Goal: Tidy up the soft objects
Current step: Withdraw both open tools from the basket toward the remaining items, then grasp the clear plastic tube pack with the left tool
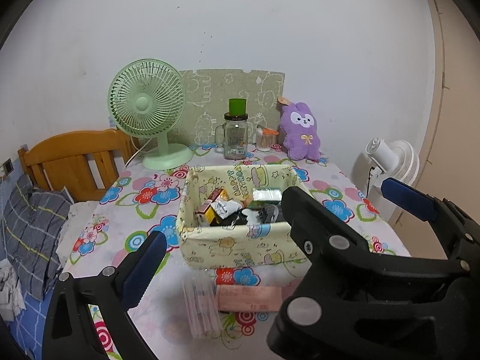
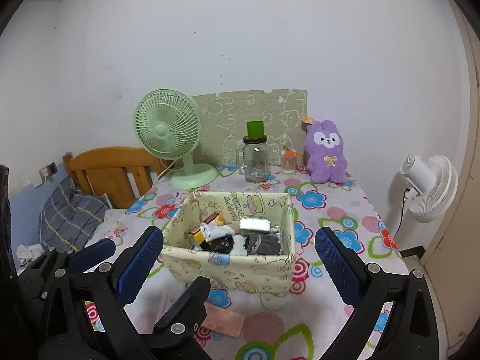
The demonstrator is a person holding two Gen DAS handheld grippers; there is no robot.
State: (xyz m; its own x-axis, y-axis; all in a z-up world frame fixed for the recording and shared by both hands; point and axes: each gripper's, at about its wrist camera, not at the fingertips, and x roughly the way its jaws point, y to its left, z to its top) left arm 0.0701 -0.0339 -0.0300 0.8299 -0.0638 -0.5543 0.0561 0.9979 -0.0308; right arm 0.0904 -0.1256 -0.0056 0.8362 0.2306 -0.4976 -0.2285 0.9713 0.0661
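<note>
Both tools hover near the front edge of the worktop [image 2: 339, 210], each released and carrying nothing: the left hand-held gripper [image 1: 270, 219] spreads its blue pads wide, and the right hand-held gripper [image 2: 240, 267] does the same, its jaws framing the fabric basket [image 2: 228, 267] just beyond. Inside the basket lie folded socks [image 2: 264, 244] beside small cartons and a foil pack, so some sorting looks done. Near the front edge a pink packet [image 1: 249, 298] and a clear sleeve [image 1: 201, 309] lie loose outside it. Far right, against the wall, the purple plush rabbit [image 2: 327, 153] stands untouched, apparently still to be collected
</note>
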